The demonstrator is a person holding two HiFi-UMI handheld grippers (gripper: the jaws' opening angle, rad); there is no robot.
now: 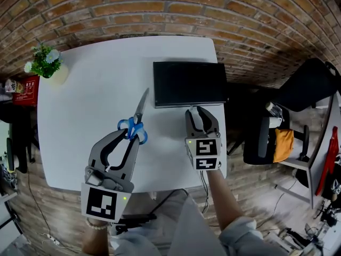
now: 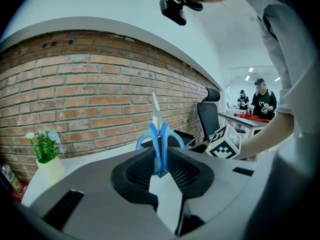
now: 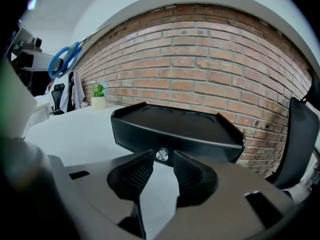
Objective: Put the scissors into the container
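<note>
White table [image 1: 85, 121]: container [image 1: 189, 83], potted plant [image 1: 45, 62], chair [image 1: 311, 84]

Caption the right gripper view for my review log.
Right gripper, jaws apart, aimed at the silver knob on the black container; blue scissors aloft at upper left.

One white table [image 1: 96, 100] bore one black container [image 1: 189, 83], fitted with a single silver knob [image 3: 161, 155], at its far right, and one potted plant [image 1: 47, 63] at its far left corner. One pair of blue scissors [image 1: 136, 122] and two grippers, a left gripper [image 1: 130, 135] and a right gripper [image 1: 201, 112], were above its near half.
</note>
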